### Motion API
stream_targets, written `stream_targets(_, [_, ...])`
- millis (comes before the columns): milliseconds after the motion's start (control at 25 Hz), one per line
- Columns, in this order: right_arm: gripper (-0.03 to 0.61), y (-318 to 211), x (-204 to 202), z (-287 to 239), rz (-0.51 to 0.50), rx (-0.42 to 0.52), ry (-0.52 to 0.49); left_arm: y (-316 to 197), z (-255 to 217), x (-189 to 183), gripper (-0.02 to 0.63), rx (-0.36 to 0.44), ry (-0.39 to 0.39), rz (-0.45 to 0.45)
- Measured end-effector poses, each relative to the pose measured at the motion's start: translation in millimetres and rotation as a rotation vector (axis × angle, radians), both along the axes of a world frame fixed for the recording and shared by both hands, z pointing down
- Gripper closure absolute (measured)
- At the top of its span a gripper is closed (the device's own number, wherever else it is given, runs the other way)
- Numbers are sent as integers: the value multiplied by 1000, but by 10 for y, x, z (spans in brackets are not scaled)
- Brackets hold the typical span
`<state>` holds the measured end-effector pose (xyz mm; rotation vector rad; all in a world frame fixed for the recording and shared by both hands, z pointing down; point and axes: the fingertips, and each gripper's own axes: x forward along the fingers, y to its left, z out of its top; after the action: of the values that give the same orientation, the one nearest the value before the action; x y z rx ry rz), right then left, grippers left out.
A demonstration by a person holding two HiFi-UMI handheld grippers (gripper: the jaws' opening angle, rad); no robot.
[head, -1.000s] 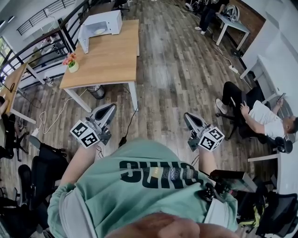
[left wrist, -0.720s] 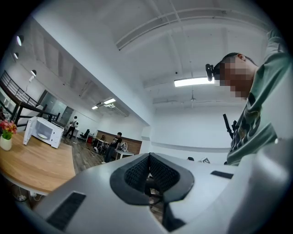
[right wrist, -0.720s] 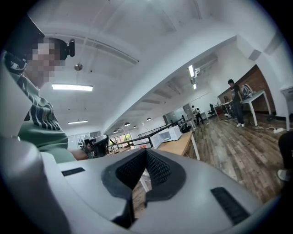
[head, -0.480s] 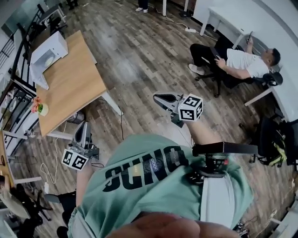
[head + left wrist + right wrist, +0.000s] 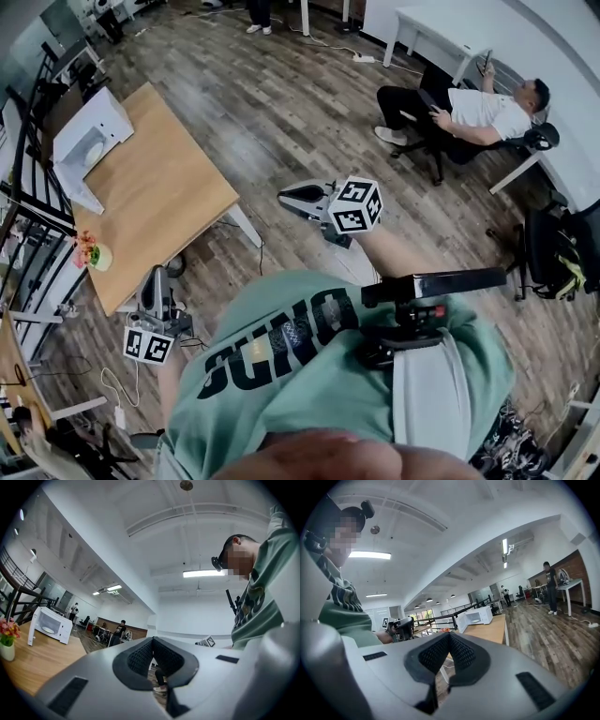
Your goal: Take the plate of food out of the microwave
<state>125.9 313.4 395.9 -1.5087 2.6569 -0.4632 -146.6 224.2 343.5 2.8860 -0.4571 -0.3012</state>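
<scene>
The white microwave [image 5: 89,141] stands on the far end of a wooden table [image 5: 169,202], well away from both grippers. Its door hangs open and a pale plate [image 5: 92,155] shows inside. In the left gripper view the microwave [image 5: 49,626] is small and distant; the right gripper view also has the microwave [image 5: 476,616] far off. My left gripper [image 5: 156,274] is held low beside the table's near corner, shut and empty. My right gripper [image 5: 289,195] is raised over the floor in front of me, shut with nothing in it.
A small pot of flowers [image 5: 98,255] sits on the table's near end. A black railing [image 5: 28,216] runs along the left. A person sits in a chair [image 5: 469,108] at the right, near white desks [image 5: 441,28]. Cables lie on the wood floor by the table legs.
The head view has swung right: table and microwave slid to the left edge. The left gripper dropped low at the left, the right one rose toward the middle. Both jaws stayed shut.
</scene>
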Motion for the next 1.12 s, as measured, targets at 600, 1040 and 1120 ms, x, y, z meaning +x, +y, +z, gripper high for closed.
stream_targets(600, [572,-1197,-515,93,-138,-55,-31,-776,224,-588,607,-78,-17,-122])
stream_targets(1040, [572,-2070,676,274,-273,-21,-135,-1195,100,576,607,-51,-56,-270])
stream_targets(1120, [572,-2329,827,249,-322,-11,-150,-1281,52,727,607,-53,-65,-321])
